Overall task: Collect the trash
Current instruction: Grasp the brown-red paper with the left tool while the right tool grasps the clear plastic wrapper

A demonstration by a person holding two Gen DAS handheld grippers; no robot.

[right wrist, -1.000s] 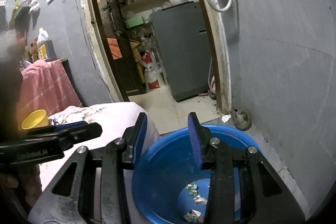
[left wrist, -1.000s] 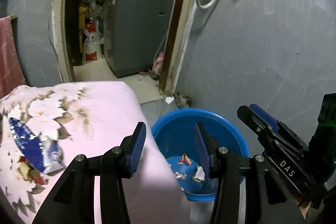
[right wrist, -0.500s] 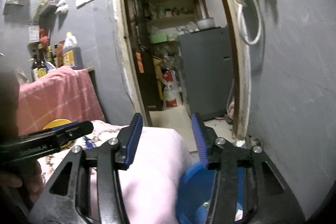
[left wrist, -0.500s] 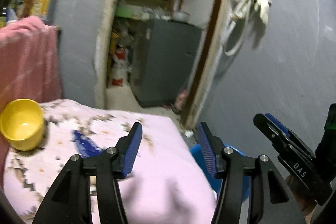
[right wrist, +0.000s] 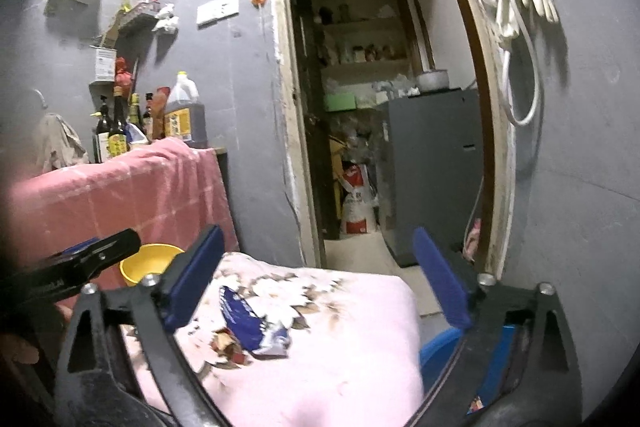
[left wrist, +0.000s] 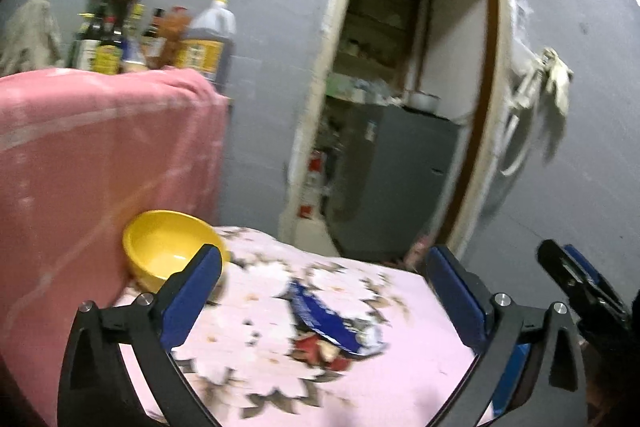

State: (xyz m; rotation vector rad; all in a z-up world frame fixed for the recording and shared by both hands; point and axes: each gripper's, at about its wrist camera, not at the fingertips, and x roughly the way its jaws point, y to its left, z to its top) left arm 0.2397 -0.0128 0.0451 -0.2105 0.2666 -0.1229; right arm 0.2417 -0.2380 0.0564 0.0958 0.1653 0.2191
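Note:
A blue and white snack wrapper (left wrist: 332, 319) lies on the pink floral cloth (left wrist: 400, 387), with small reddish scraps (left wrist: 324, 349) beside it. It also shows in the right wrist view (right wrist: 250, 323). My left gripper (left wrist: 332, 295) is open and empty, above the wrapper. My right gripper (right wrist: 316, 279) is open and empty, above the same cloth; it also shows at the right edge of the left wrist view (left wrist: 576, 283). The blue tub (right wrist: 438, 351) shows only as a rim at the cloth's right edge.
A yellow bowl (left wrist: 168, 247) sits at the cloth's back left, against a pink towel (left wrist: 100, 155). Bottles (right wrist: 160, 119) stand behind the towel. An open doorway (right wrist: 380, 147) leads to a grey cabinet (right wrist: 436, 171). Grey wall on the right.
Both grippers have risen and swung left from the blue tub to the cloth. Both have opened wider. The wrapper and the yellow bowl have come into view.

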